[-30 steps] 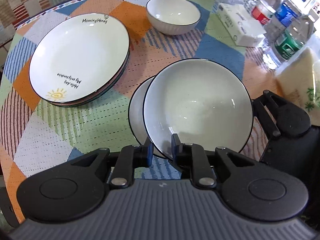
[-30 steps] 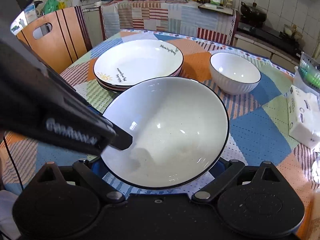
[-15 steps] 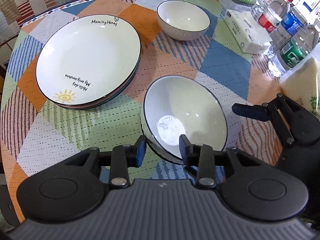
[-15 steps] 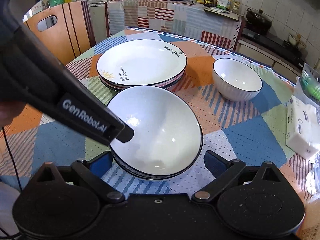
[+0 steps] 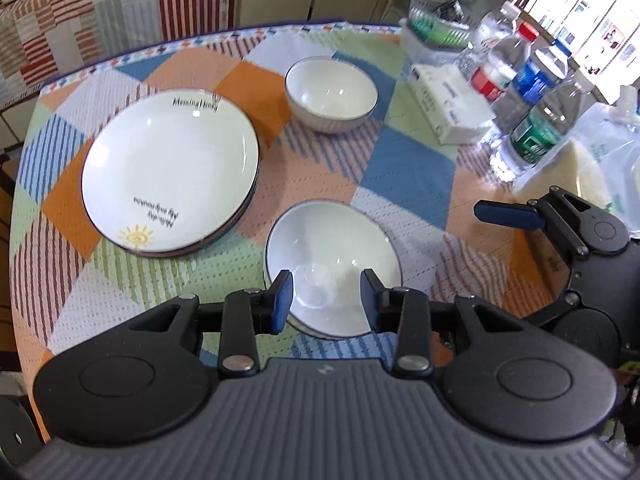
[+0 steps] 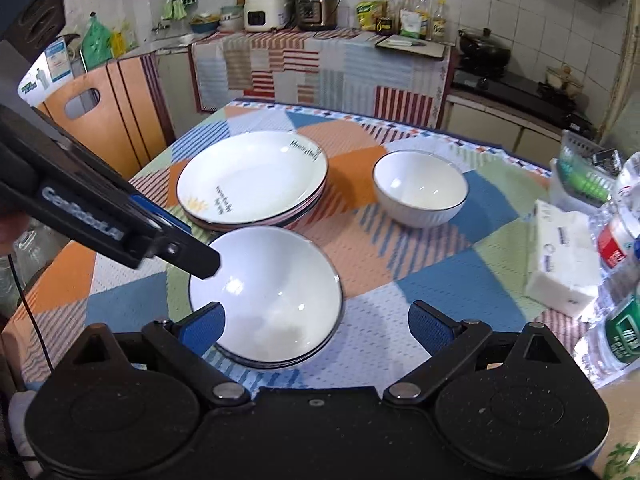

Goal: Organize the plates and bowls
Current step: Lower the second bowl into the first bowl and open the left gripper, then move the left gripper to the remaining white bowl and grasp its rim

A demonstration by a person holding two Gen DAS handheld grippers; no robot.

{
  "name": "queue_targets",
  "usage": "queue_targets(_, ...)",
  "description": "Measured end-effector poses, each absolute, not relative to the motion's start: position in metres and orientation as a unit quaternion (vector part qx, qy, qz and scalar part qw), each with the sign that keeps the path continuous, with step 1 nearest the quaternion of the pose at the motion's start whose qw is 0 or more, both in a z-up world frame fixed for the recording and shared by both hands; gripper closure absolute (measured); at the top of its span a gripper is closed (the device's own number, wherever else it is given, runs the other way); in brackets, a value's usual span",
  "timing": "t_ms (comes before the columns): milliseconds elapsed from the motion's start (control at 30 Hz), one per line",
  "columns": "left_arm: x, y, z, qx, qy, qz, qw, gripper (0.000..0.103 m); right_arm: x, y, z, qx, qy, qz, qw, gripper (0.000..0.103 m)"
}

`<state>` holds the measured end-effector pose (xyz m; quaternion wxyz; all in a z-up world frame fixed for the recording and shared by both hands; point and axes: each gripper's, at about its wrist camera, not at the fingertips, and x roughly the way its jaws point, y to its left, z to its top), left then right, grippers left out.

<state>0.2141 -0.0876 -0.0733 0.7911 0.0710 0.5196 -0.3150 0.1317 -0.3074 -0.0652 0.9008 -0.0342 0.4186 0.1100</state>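
A stack of white black-rimmed bowls (image 5: pixel 332 252) sits on the patchwork tablecloth; it also shows in the right wrist view (image 6: pixel 272 292). My left gripper (image 5: pixel 326 300) is open and empty, just above the stack's near rim. My right gripper (image 6: pixel 316 326) is open and empty, wide apart behind the stack. A stack of white plates with a sun drawing (image 5: pixel 170 178) lies to the left, also seen in the right wrist view (image 6: pixel 252 180). A single white ribbed bowl (image 5: pixel 331 94) stands farther back, also seen in the right wrist view (image 6: pixel 420 188).
A tissue pack (image 5: pixel 452 102) and several water bottles (image 5: pixel 536 120) stand along the right side, with a clear basket (image 5: pixel 436 28) behind. A wooden chair (image 6: pixel 100 120) stands at the table's left. A kitchen counter lies beyond.
My left gripper set its bowl down into the other bowl, opened and drew back. My right gripper also pulled back and up from the stack.
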Motion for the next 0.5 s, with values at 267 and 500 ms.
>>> queue_targets(267,0.223,-0.087,-0.058,0.052,0.517,-0.312,0.796,0.066,0.133,-0.320,-0.047,-0.053,0.397,0.097,0.911,0.003)
queue_targets(500,0.250,-0.094,-0.060,0.044,0.502,-0.294,0.812,0.058,0.153,-0.331,-0.043,-0.066,0.347,0.063,0.934,0.003)
